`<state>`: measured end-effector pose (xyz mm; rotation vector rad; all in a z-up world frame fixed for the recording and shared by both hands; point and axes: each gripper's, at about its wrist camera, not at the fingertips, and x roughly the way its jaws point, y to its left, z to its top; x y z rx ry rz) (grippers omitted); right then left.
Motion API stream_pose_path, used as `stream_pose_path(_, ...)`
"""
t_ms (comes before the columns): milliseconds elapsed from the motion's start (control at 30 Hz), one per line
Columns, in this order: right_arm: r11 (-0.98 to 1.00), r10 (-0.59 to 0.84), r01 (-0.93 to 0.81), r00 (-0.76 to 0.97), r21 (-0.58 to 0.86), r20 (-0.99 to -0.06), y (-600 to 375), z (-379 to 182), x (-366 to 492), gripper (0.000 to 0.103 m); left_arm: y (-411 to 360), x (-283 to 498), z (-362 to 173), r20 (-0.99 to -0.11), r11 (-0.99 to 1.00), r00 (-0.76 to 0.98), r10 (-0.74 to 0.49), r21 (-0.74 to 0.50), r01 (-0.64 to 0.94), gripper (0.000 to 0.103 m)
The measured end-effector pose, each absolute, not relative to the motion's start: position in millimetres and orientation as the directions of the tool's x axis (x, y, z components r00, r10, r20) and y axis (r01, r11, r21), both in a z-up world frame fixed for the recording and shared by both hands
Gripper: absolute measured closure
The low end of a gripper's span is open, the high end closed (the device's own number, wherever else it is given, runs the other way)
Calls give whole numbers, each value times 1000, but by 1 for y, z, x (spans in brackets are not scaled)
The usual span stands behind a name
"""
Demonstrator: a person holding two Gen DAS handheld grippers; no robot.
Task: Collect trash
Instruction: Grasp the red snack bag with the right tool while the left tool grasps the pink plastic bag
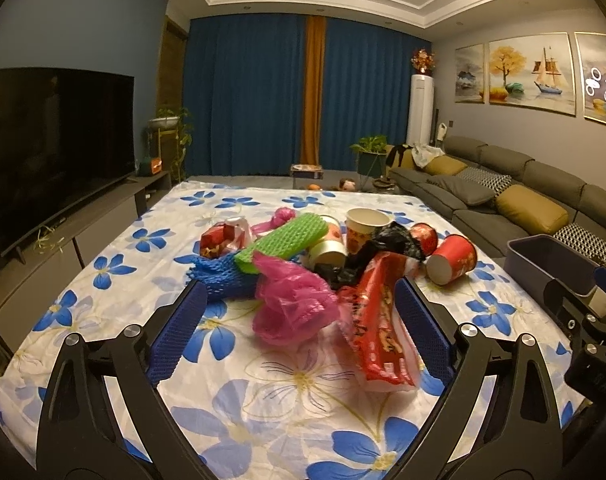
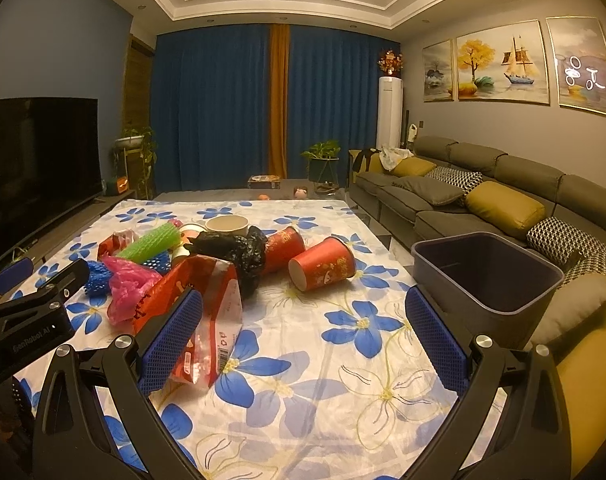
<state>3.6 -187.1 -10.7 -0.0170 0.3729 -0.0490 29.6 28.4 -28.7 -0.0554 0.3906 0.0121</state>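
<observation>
A heap of trash lies on the flowered tablecloth [image 1: 303, 384]. My left gripper [image 1: 299, 286] stands open at its near edge, the crumpled pink plastic bag [image 1: 291, 304] and a red snack wrapper [image 1: 379, 328] between its blue pads [image 1: 175, 332] with gaps on both sides. Behind them lie a blue foam net [image 1: 219, 276], a green foam net [image 1: 283, 240], a black bag [image 1: 383, 244] and red paper cups [image 1: 451, 260]. My right gripper [image 2: 303, 295] is open over bare cloth, the red wrapper [image 2: 207, 312] just beside its left finger. A tipped red cup [image 2: 323, 264] lies ahead of it.
A dark grey bin [image 2: 487, 276] stands off the table's right edge, against the sofa [image 2: 483, 200]. A white paper cup [image 2: 227, 224] stands upright at the back of the heap. A television [image 1: 51, 140] on a low cabinet runs along the left.
</observation>
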Motion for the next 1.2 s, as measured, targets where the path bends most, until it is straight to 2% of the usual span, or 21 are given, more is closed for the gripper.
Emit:
stream_pose_path(167, 1000, -23, 14, 921, -25, -389, -178, -19, 19, 6, 48, 40, -35, -398, 996, 917, 26, -67, -57, 18)
stream_pose_path(333, 998, 32, -48, 914, -28, -405, -154, -26, 38, 12, 75, 48, -41, -404, 990, 911, 79, -72, -118, 19)
stream_pose_path(467, 993, 96, -118, 891, -21, -444, -125, -36, 59, 29, 94, 52, -43, -400, 985, 910, 114, -74, -156, 19)
stream_pose_path(567, 986, 140, -164, 860, -6, -492, -108, -46, 73, 36, 107, 56, -45, -403, 981, 907, 124, -85, -172, 20)
stream_pose_path(700, 982, 167, -191, 829, 10, -533, -91, -54, 88, 40, 119, 62, -47, -408, 978, 903, 136, -89, -188, 22)
stream_pose_path(867, 977, 179, -211, 809, 7, -560, -76, -58, 99, 47, 127, 71, -50, -423, 977, 898, 125, -107, -186, 30)
stream_pose_path(933, 976, 174, -216, 800, -5, -574, -70, -63, 105, 56, 127, 73, -51, -426, 978, 897, 115, -111, -178, 31)
stream_pose_path(1000, 976, 170, -216, 781, -4, -601, -70, -69, 109, 76, 125, 75, -52, -431, 980, 897, 102, -112, -166, 33)
stream_pose_path(1067, 978, 165, -209, 769, 1, -618, -75, -74, 112, 83, 119, 79, -53, -439, 984, 895, 75, -115, -138, 36)
stream_pose_path(1100, 978, 163, -207, 769, 0, -618, -77, -75, 112, 95, 115, 82, -54, -443, 986, 895, 59, -117, -122, 36)
stream_pose_path(1200, 979, 162, -203, 785, -1, -598, -85, -73, 107, 100, 99, 91, -57, -460, 990, 888, 0, -122, -64, 36)
